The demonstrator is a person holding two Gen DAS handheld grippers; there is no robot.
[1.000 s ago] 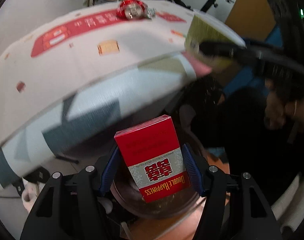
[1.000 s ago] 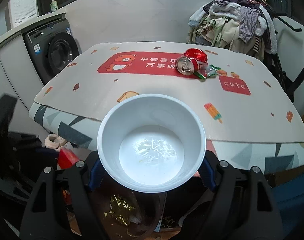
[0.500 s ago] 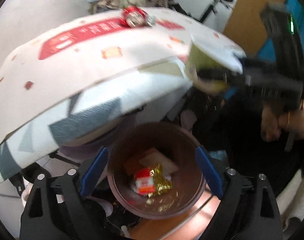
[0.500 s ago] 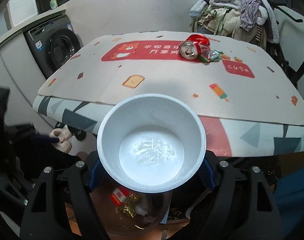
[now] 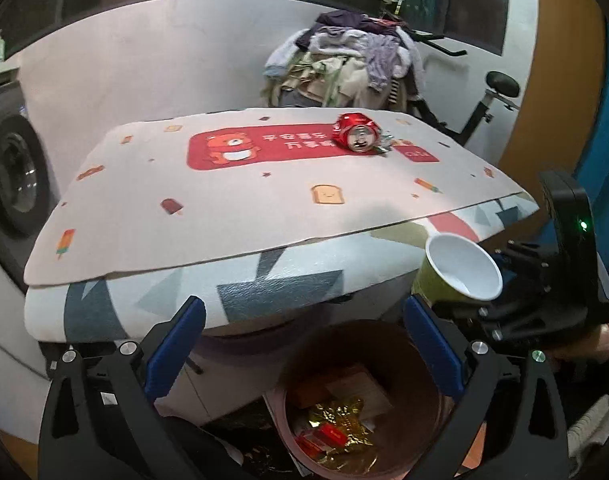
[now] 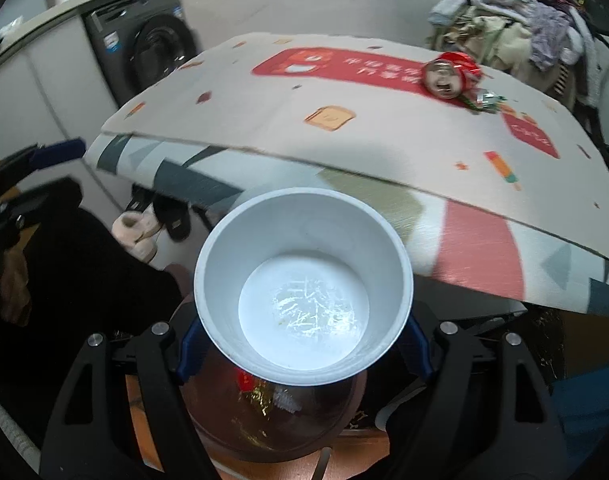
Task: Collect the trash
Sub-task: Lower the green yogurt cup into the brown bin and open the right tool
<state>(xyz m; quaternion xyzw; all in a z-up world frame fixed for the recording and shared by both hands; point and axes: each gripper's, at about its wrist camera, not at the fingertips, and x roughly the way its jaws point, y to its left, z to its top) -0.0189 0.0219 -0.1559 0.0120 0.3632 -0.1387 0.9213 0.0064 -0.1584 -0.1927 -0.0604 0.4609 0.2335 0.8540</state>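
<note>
While the left hand-held gripper (image 5: pixel 304 344) gapes, the right (image 6: pixel 304 340) pinches one cup (image 6: pixel 304 296); one can (image 5: pixel 354 134) remains.

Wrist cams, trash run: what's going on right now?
A person is clearing trash into a brown bin beside the table. The right hand-held gripper grips an empty paper cup above the bin. The left hand-held gripper is open and empty over the bin, which holds wrappers and a red pack. A crushed red can sits on the table.
</note>
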